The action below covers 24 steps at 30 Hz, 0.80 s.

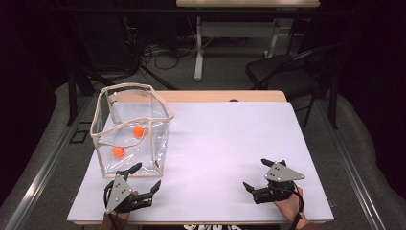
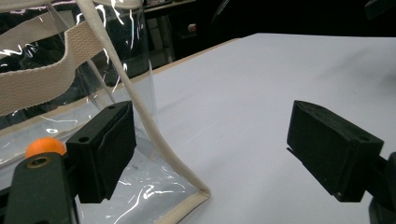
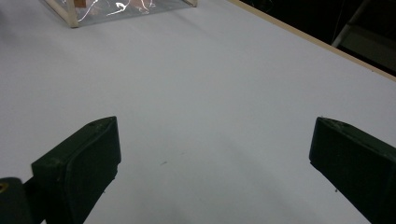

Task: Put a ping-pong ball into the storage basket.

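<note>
A white table [image 1: 225, 143] is standing in a dark room, with a black chair [image 1: 282, 72] and loose cables on the floor beyond it. A clear bag [image 1: 131, 127] with cream trim is sitting upright near the table's left edge, holding two orange balls [image 1: 138, 130], and the left gripper [image 1: 146, 178] is resting just in front of its near corner with jaws spread wide, gripping nothing. The right gripper [image 1: 262, 173] is lying well apart from the bag at the near right of the table, its jaws also gaping wide over bare surface.

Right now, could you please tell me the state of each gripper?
Left gripper: open, holding nothing, beside the clear bag.
Right gripper: open, holding nothing.
</note>
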Tool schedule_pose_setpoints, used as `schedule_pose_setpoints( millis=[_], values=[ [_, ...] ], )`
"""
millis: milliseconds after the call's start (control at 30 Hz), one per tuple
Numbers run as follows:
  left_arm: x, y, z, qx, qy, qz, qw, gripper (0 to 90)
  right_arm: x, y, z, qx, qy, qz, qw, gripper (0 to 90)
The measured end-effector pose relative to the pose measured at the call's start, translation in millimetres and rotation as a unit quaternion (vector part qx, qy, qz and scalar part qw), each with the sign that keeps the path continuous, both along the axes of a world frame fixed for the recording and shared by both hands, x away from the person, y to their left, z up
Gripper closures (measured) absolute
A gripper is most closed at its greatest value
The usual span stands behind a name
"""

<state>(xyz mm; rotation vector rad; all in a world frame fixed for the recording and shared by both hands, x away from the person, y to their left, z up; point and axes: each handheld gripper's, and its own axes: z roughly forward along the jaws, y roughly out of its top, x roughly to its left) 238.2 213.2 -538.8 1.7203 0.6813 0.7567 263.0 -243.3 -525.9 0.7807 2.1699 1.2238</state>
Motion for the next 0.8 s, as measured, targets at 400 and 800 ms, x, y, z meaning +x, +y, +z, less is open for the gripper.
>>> schedule_pose_setpoints(
  millis=[400,800],
  values=[
    [-0.2,-0.3,-0.1,0.002,0.000,0.000,1.0000,15.6,-8.7,-14.3,-8.4,0.012,-0.016,-0.022,0.9996,1.4],
    [0.0,-1.1,-0.1,0.004,0.001,-0.003,1.0000,15.6,-17.2,-19.4,-12.7,0.014,-0.027,-0.035,0.9989,0.9]
  ],
)
